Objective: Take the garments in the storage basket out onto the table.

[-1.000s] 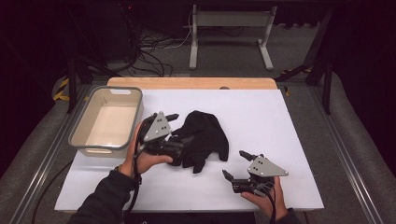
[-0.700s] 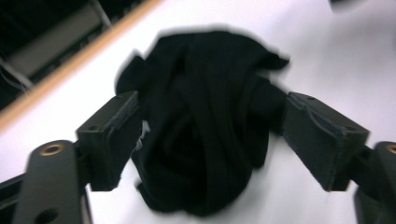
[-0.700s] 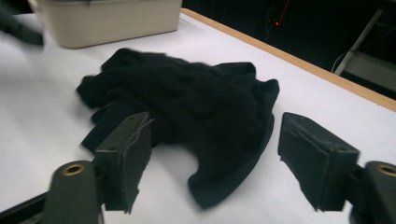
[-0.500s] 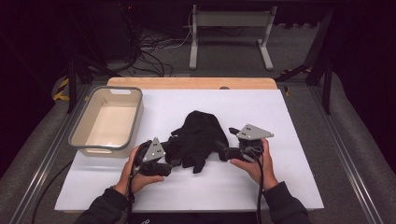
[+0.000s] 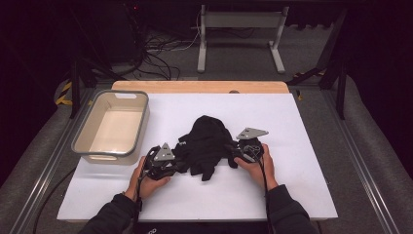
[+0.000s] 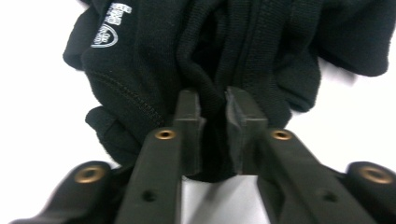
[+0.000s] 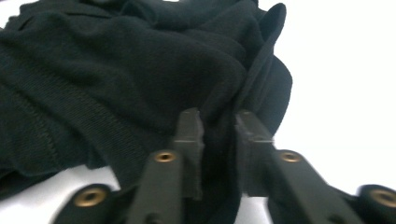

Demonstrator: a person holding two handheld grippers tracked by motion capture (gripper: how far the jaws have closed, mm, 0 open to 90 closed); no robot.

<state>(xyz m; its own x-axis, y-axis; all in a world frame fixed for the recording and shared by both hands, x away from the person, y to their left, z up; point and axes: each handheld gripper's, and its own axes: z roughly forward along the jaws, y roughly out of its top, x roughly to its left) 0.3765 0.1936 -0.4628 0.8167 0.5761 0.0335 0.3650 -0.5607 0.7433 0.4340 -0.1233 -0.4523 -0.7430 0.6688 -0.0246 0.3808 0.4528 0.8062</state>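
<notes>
Black knitted fabric, a crumpled garment [image 5: 207, 144], lies bunched at the middle of the white tabletop [image 5: 292, 185], with a small white logo print [image 6: 106, 33] showing on one fold in the left gripper view. Left tongs [image 6: 214, 105] are clamped on a ridge of the cloth at the garment's left edge; the fold fills the narrow gap between the two jaws. Right tongs [image 7: 218, 121] are pinched onto a raised fold at the garment's right edge in the same way. In the high view each hand grips its tool low, just beside the cloth. A beige plastic tub [image 5: 85, 141] stands apart at the tabletop's left side.
</notes>
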